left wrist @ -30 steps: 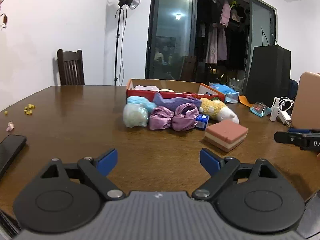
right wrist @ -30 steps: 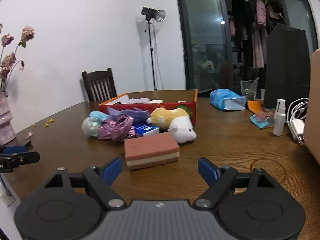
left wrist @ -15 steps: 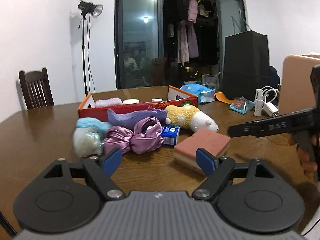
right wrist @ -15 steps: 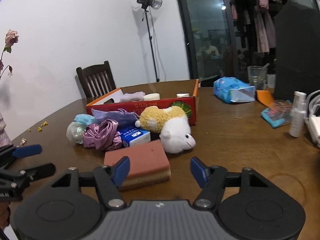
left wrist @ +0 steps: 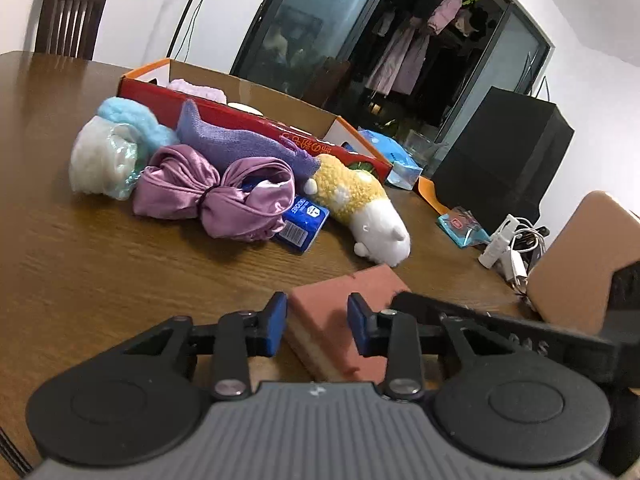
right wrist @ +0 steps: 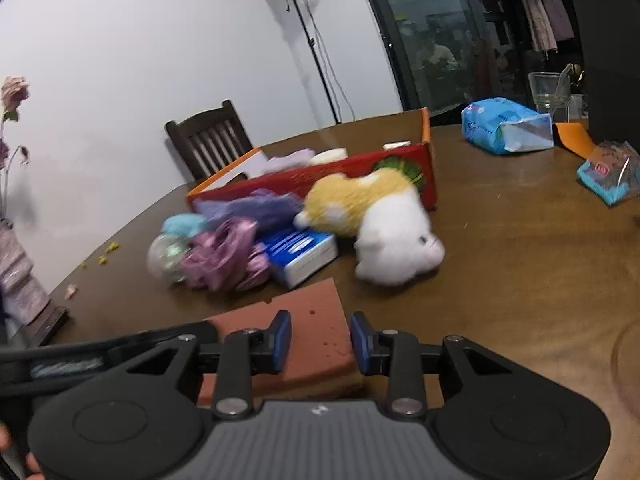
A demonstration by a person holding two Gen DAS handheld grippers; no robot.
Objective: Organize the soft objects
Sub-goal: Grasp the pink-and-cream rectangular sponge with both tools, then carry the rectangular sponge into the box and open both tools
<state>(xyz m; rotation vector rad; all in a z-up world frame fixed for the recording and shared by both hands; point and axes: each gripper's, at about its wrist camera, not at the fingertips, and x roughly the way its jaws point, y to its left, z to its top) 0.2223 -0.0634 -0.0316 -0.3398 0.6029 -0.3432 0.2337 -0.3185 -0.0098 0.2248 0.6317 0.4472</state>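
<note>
A pink sponge point(left wrist: 344, 284) with a cream layer lies on the brown table, nearest to both grippers. My left gripper point(left wrist: 317, 324) straddles its near corner. The jaws are closing, with the blue pads point(left wrist: 276, 322) against the sponge. From the opposite side my right gripper point(right wrist: 321, 340) is also closing on the sponge point(right wrist: 312, 304), the pads touching it. Behind lie a yellow-and-white plush point(left wrist: 360, 204), a purple satin bow point(left wrist: 216, 196), a blue tissue pack point(left wrist: 304, 224), a purple knit piece point(left wrist: 240, 140) and pale fluffy balls point(left wrist: 104, 156). All sit in front of the red box point(left wrist: 248, 120).
On the right stand a black box point(left wrist: 500, 160), white cables point(left wrist: 508, 248), a tan case point(left wrist: 580, 260) and a small blue packet point(left wrist: 464, 226). A blue bag point(right wrist: 504, 124) and a glass point(right wrist: 548, 88) are at the back. A vase point(right wrist: 20, 276) is at the left edge.
Both grippers have come in on the pink sponge from opposite sides and lowered. Their jaws have narrowed from wide open to the sponge. Both views have rolled.
</note>
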